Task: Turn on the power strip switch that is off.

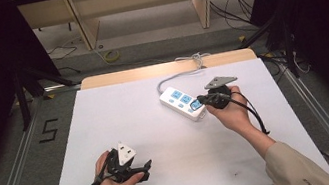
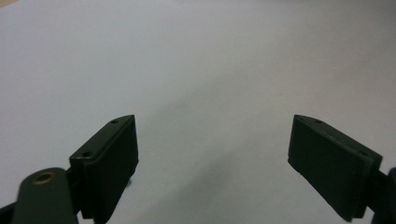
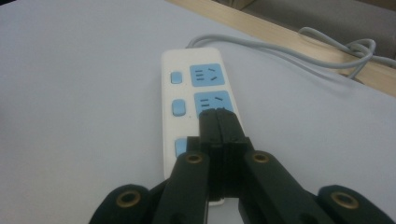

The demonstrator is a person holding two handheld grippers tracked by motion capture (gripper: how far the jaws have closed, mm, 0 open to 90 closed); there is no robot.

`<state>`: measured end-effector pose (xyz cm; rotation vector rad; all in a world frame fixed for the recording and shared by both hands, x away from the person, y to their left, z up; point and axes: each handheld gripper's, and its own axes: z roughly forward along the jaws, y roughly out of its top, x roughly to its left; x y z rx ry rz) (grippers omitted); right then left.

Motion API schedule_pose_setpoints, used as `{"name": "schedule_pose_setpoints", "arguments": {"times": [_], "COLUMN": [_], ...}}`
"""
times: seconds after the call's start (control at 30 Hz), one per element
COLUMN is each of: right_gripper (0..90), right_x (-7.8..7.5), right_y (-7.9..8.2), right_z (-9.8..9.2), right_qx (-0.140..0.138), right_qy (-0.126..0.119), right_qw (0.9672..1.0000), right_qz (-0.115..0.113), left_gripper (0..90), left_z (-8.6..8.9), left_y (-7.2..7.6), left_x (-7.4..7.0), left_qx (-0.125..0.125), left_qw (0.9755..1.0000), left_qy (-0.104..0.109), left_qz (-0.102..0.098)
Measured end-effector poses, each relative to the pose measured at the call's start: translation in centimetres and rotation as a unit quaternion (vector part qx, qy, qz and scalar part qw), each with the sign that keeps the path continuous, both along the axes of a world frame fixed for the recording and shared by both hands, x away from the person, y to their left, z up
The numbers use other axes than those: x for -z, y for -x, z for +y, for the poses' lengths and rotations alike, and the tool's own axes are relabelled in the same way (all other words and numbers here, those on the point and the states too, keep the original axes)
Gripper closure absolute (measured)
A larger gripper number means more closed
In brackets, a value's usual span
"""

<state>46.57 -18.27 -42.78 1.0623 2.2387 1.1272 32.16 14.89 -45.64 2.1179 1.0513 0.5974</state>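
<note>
A white power strip [image 1: 181, 100] with blue sockets and blue switches lies right of the table's middle, and its grey cord [image 1: 176, 76] runs off the far edge. My right gripper [image 1: 200, 100] is shut, and its tips rest over the strip's nearest socket. In the right gripper view the jaws [image 3: 217, 115] stand pressed together above the power strip [image 3: 194, 93], with nothing visible between them. My left gripper [image 1: 147, 170] is open near the front left of the table. In the left gripper view it [image 2: 212, 140] has only bare white surface between its pads.
A white sheet [image 1: 120, 110] covers the table, and a wooden edge [image 1: 124, 75] shows at the far side. The cord bunches in a knot [image 3: 359, 49] on that edge. Beyond the table stand wooden furniture legs [image 1: 83, 25] and floor cables [image 1: 229, 5].
</note>
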Motion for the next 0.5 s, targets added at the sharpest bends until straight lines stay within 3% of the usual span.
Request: {"name": "schedule_pose_setpoints", "arguments": {"times": [0.5], "right_gripper": [90.0], "right_x": [0.3], "right_y": [-1.3], "right_z": [0.9], "right_qx": [0.001], "right_qy": [0.009], "right_qw": [0.9999], "right_qz": [0.006], "left_gripper": [15.6], "left_z": [0.0], "left_y": [0.0], "left_x": [0.0], "left_qx": [0.003], "left_qw": [1.0], "left_qy": [-0.001], "left_qz": [0.0]}}
